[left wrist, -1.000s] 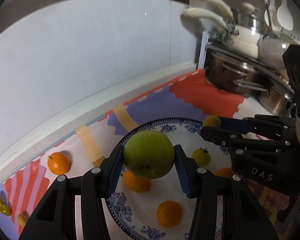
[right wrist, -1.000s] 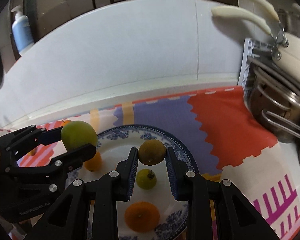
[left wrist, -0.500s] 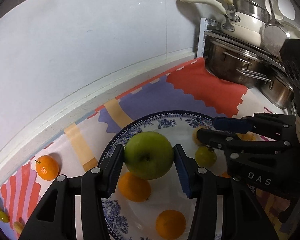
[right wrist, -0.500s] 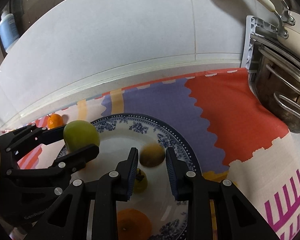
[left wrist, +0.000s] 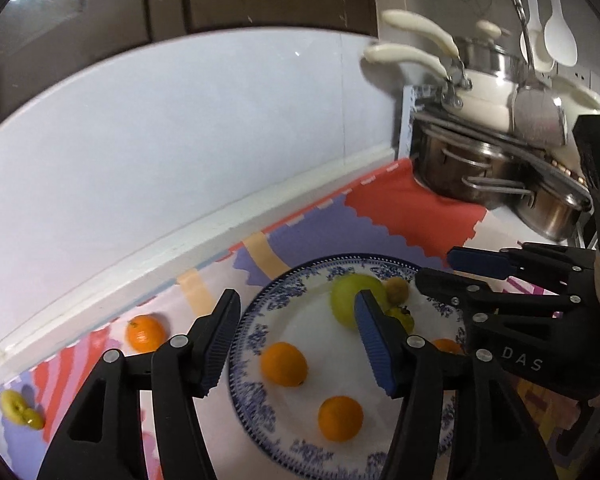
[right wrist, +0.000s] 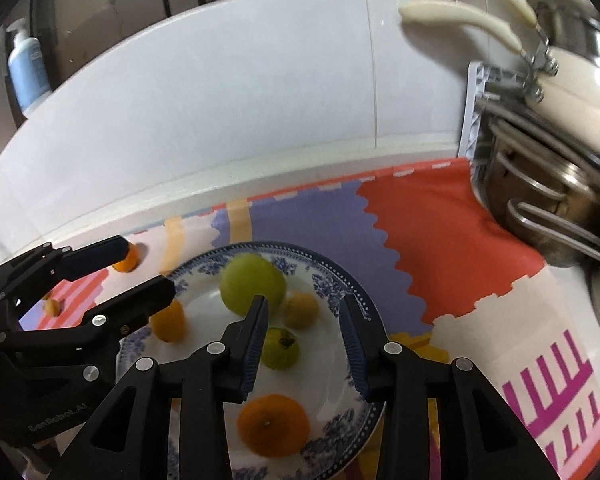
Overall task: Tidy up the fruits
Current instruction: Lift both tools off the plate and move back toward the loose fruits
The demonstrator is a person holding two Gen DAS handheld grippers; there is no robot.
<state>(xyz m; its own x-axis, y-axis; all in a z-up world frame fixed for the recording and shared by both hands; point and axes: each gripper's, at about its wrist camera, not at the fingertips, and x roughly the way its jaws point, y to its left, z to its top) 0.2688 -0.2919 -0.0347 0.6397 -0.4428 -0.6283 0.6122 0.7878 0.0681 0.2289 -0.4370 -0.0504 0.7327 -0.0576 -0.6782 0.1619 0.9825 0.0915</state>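
Fruit fills the blue-and-white plate [right wrist: 340, 280]: a green apple [right wrist: 252, 282] lies near its far rim, a small brownish fruit [right wrist: 302, 310] touches the apple's right side, and a small yellow-green fruit [right wrist: 280, 348] sits just in front of them. Three oranges share the dish, one at the near side [right wrist: 274, 424], one at the left [right wrist: 168, 320] and one between them seen from the left wrist [left wrist: 283, 363]; a fourth orange patch by the right tongs is too hidden to judge. Both tools hang over the plate with nothing in them: the left gripper [left wrist: 296, 340] has its jaws spread wide, and the right gripper [right wrist: 304, 342] is likewise parted. Off the plate, on the patterned mat [right wrist: 440, 240], rest one more orange [left wrist: 144, 333] and some small yellow fruit [left wrist: 18, 410] far left. Steel pots [left wrist: 472, 172] stand stacked at the right, and a soap bottle [right wrist: 26, 72] sits on the ledge.
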